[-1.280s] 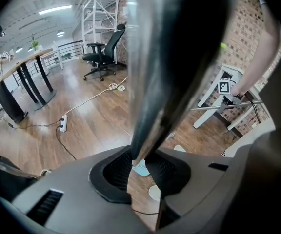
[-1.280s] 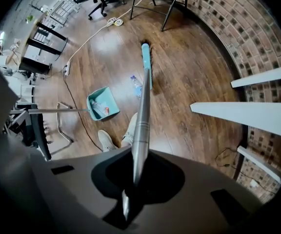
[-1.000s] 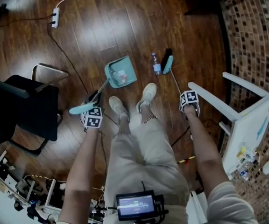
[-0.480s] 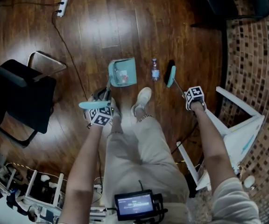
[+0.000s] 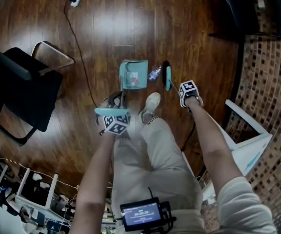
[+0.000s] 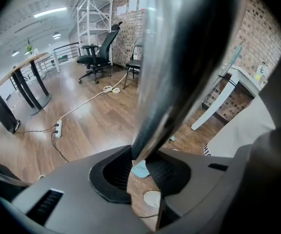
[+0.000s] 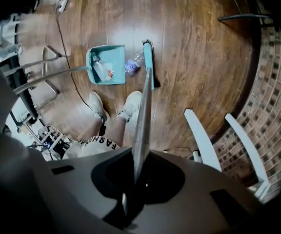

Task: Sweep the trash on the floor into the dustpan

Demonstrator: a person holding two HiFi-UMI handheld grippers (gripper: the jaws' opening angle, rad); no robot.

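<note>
bottle (image 5: 154,73): shoved left by broom (image 5: 168,78), now at dustpan (image 5: 143,67) mouth, frame centre; nearly in. left gripper (image 5: 113,117) clamps dustpan handle, right gripper (image 5: 183,95) clamps broom stick.

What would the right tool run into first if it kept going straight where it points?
Likely the wooden floor beside the broom head, following the broom handle the right tool grips; the white shoe lies close to that line. Depth is unclear.
</note>
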